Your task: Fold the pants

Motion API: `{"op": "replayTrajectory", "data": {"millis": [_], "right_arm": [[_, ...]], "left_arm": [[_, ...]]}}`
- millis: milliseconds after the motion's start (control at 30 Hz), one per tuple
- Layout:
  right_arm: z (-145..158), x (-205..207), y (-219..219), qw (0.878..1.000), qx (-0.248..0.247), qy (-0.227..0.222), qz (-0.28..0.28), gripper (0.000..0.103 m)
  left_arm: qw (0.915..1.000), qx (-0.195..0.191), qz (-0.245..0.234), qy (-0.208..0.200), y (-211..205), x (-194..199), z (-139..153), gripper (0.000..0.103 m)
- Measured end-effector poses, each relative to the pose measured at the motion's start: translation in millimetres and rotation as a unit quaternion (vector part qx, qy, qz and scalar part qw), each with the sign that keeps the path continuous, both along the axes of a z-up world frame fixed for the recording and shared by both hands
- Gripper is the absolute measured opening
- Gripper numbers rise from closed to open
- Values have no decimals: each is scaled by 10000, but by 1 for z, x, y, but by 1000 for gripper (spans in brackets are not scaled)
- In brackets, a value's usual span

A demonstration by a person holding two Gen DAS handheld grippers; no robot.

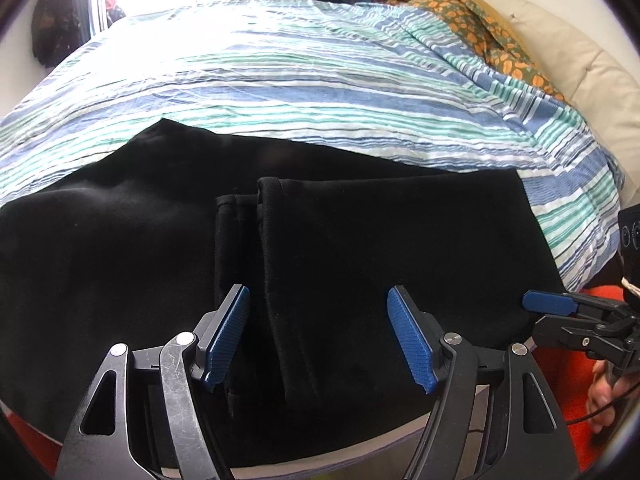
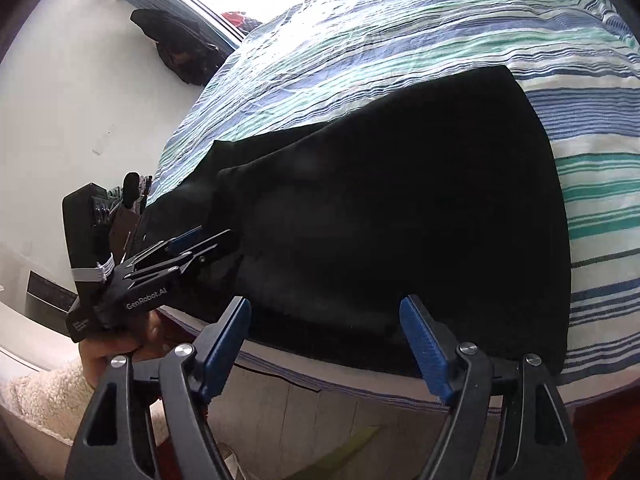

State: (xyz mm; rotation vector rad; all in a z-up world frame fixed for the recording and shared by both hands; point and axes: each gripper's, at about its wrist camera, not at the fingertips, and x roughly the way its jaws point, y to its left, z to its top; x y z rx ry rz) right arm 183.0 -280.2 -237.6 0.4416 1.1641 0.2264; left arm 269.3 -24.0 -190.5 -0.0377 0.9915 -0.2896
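Note:
Black pants (image 1: 360,248) lie flat on the bed near its front edge, one end folded over so the hems lie across the middle. In the right wrist view the pants (image 2: 400,220) fill the centre. My left gripper (image 1: 318,300) is open and empty, just above the folded hems; it also shows in the right wrist view (image 2: 208,240). My right gripper (image 2: 324,308) is open and empty above the pants' near edge; its blue fingertip (image 1: 546,304) shows at the right of the left wrist view.
A blue, green and white striped duvet (image 1: 300,80) covers the bed. An orange floral cloth (image 1: 480,20) and cream pillow (image 1: 580,60) lie at the far right. A white wall (image 2: 80,120) and window stand left of the bed.

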Motion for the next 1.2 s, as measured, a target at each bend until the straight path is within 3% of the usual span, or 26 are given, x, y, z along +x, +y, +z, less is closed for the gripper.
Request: {"op": "replayTrajectory", "data": {"millis": [133,300,433,533,600,700,767,833,967,1000,1033,1067,1100,1200], "right_arm": [[13,-5,-6,9996,-24,-263,-61,77],[20,-3,-10,9989,-196,-406,-101,78],[25,-3,-8,9983,-261,-519,-24,78],[26,-4,-7,9982,-252,-537,-3,78],[26,-4,-6,9983,-249,-528,-13,78],[24,-4,-5,9985,-251,-487,-27,78],[23,-5,-5,9986,-257,-466,-25,78],[21,-4,-3,9987,-266,-437,-19,78],[17,-3,2,9990,-285,-349,36,78],[17,-3,3,9990,-290,-338,59,78],[17,-3,4,9989,-304,-333,81,78],[17,-3,5,9989,-328,-335,97,78],[17,-4,4,9988,-350,-340,101,78],[18,-5,2,9988,-350,-340,67,78]], "left_arm": [[9995,-63,197,-245,17,-10,23,73],[9982,-19,539,-256,52,-12,49,73],[9916,-209,1242,-307,131,-3,85,74],[9777,-500,1996,-422,218,-7,107,84],[9620,-725,2597,-423,280,-14,111,84],[9332,-1237,3372,-82,365,-24,95,82],[9208,-1526,3581,230,395,-31,76,80],[9239,-1510,3504,297,397,-37,62,71],[9456,-1153,2999,511,369,-30,38,67],[9475,-962,2987,613,364,-28,31,61],[9488,-800,2977,687,358,-25,26,32],[9510,-778,2915,671,353,-23,25,15],[9530,-776,2871,570,349,-22,29,9],[9622,-943,2553,28,340,-17,53,9]]}}
